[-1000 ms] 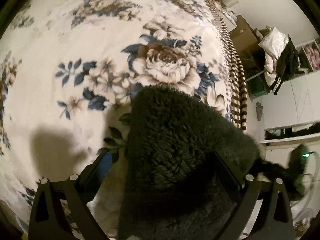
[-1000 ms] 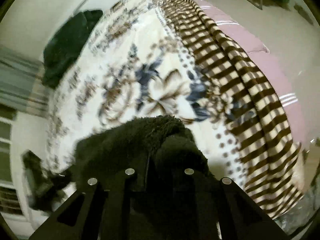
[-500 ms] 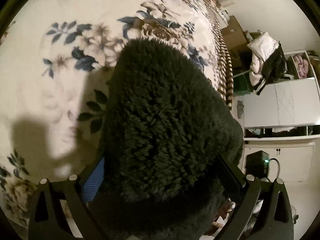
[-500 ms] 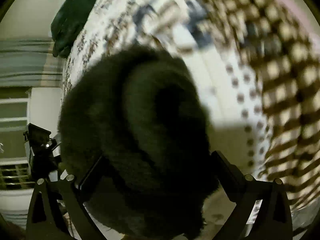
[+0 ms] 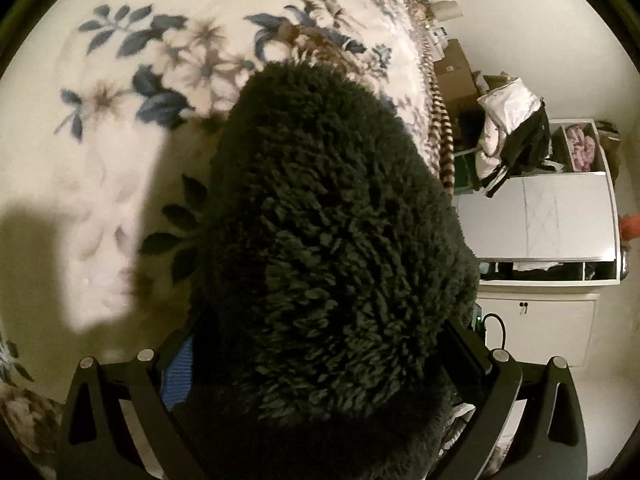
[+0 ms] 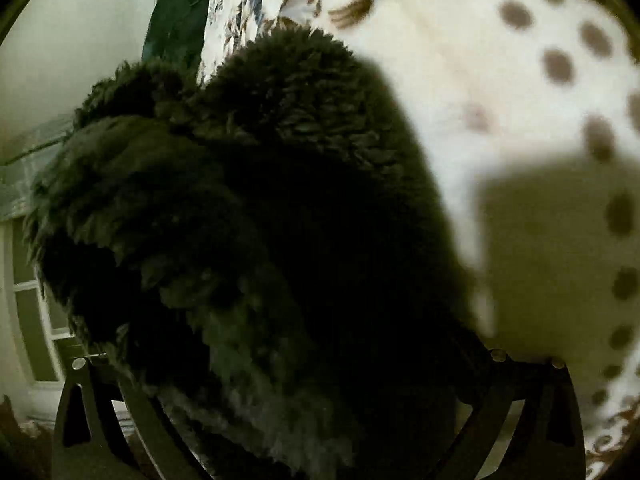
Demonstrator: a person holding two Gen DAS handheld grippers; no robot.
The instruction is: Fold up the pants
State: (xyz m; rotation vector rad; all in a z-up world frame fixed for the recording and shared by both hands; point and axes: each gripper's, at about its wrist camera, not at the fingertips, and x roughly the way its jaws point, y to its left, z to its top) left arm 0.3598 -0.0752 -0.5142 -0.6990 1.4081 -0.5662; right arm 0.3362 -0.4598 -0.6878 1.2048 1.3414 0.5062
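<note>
Now the dark fuzzy pants [image 5: 336, 248] fill the middle of both wrist views. In the left wrist view the left tongs [image 5: 320, 344] stand with the two black fingers far apart, and the thick fleece bulges up between them and covers the tips, so I cannot tell if the fabric is really pinched or only lies there. A blue pad [image 5: 178, 376] shows on the inner side of one finger, beside the fleece. Behind the pants is the bed [image 5: 120, 128] with a cream floral blanket, and a dark shadow falls on it to the left of the pants. Further to the right stand a white cabinet [image 5: 552, 216] and a pile of clothes [image 5: 508, 120].

In the right wrist view the right tongs [image 6: 312, 392] are also spread wide, with the bunched fleece between the fingers; the tips are hidden, so the grip cannot be judged. The picture is blurred. Another dark green garment [image 6: 176, 20] lies at the far edge of the bed.
</note>
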